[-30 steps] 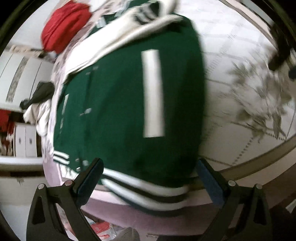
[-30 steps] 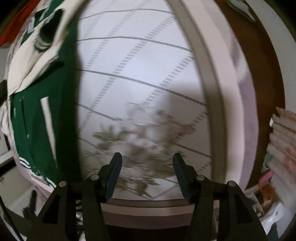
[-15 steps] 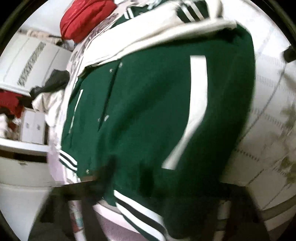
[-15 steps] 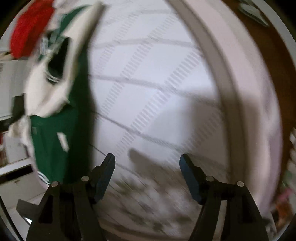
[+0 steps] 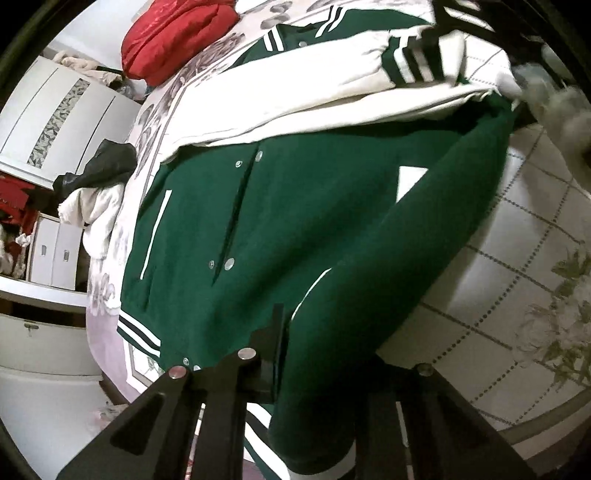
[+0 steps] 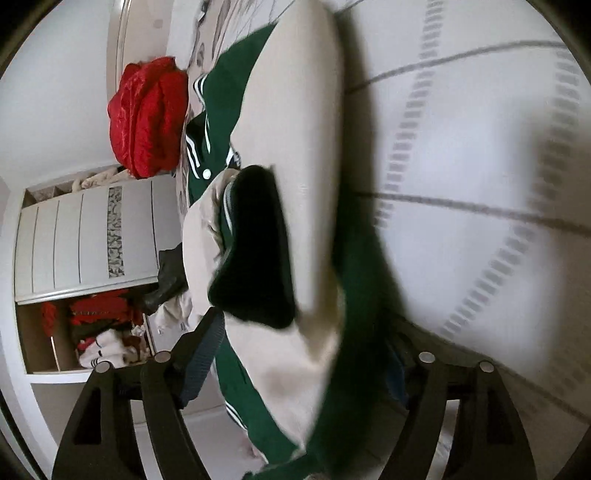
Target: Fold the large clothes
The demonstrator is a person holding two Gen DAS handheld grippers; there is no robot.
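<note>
**Pinching the hem while the other hand lines up on the shoulder**

Gripping the green jacket (image 5: 295, 229) at its lower right corner, the left gripper (image 5: 317, 398) has just closed its jaws on the fabric near the striped hem (image 5: 140, 332), and the cloth already bunches and lifts there. That hold makes sense for a lengthwise fold: the right-hand side panel has to be carried over the snap placket toward the middle. The jacket lies front-up on the bed (image 5: 517, 295), collar toward the far end, with a cream sleeve (image 5: 295, 96) laid across the chest so it stays inside the fold.

The right gripper (image 6: 306, 354) sits at the upper end of the same side. Its jaws have just been opening and now stand wide, with the cream sleeve and green shoulder fabric between the fingers (image 6: 201, 354); I judge that the pads are not yet pressing on it. It appears to be setting up the matching pinch, so both ends of the edge can rise together.

On room: the bedspread to the right of the jacket is bare quilted cloth, good space for swinging. To the left, the jacket runs close to the bed's edge, where a pile of clothes (image 5: 96, 192) sits just beside it. A red bundle (image 5: 177, 33) lies beyond the collar, well apart from the fold line.
</note>
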